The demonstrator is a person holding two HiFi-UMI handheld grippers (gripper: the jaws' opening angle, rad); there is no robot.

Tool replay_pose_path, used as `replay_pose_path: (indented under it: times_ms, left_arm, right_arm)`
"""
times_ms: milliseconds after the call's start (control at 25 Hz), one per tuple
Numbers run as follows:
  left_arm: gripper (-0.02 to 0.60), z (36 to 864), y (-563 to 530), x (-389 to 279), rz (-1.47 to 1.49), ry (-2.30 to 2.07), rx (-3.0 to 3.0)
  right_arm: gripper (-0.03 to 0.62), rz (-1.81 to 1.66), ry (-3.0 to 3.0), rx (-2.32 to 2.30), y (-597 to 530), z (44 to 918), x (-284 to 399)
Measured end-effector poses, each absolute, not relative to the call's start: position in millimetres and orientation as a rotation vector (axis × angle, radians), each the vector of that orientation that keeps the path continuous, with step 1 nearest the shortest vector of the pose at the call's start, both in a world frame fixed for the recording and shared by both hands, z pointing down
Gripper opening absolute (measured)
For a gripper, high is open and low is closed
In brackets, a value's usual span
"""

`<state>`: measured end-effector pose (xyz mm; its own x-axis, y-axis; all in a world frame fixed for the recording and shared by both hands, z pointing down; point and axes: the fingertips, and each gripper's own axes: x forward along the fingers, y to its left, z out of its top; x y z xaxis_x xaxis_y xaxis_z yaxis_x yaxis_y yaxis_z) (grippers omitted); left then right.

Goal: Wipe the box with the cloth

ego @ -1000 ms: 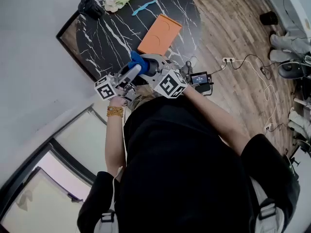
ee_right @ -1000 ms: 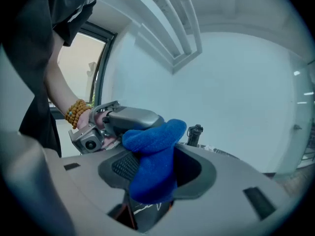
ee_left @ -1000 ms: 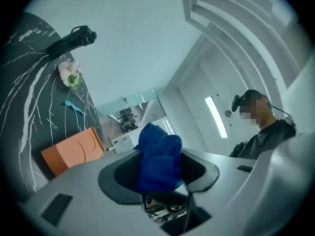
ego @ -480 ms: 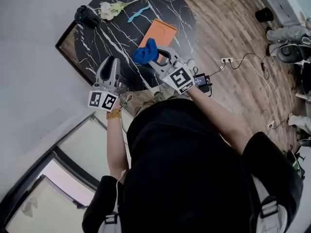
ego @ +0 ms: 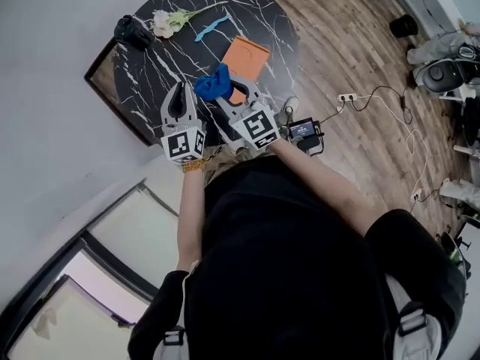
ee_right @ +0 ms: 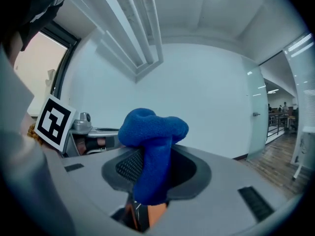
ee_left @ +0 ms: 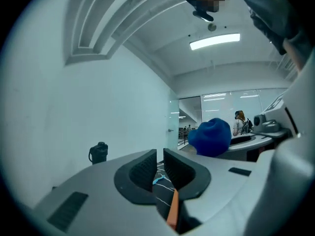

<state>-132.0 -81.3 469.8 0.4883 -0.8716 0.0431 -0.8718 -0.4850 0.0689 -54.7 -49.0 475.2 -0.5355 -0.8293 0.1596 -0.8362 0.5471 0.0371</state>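
An orange box (ego: 251,53) lies flat on the round black marble table (ego: 150,70). My right gripper (ego: 225,93) hovers at the box's near edge, shut on a bunched blue cloth (ego: 212,83). In the right gripper view the cloth (ee_right: 152,132) stands up between the pads of the gripper (ee_right: 150,167), whose jaws are easing open slightly. My left gripper (ego: 178,97) is just left of the cloth and holds nothing. Its jaws are closing to a thin slit (ee_left: 160,160), with the cloth (ee_left: 210,136) to its right.
At the table's far side lie a black object (ego: 133,30), a white flower (ego: 165,21) and a light blue piece (ego: 210,27). A white wall borders the table's left. A small device (ego: 304,130), a power strip (ego: 349,96) and cables lie on the wooden floor to the right.
The cloth passed into my right gripper, which closed on it and carried it toward the box. My left gripper drew away to the left, rolled over, closed its jaws and came back beside the right.
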Motion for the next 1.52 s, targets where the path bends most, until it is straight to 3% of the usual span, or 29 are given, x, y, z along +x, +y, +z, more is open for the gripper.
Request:
replay_pose_path:
  times_ms: [520,1520]
  left_arm:
    - [0.035,522,-66,-134,0.174,-1.479,2.583]
    - [0.028,529,-65,-125,0.224,-1.428,2.601]
  right_arm:
    - [0.124,0.237,-2.588,1.401,-52,501,-50]
    - [0.120,0.353,-2.519,1.424,-55,528,-40]
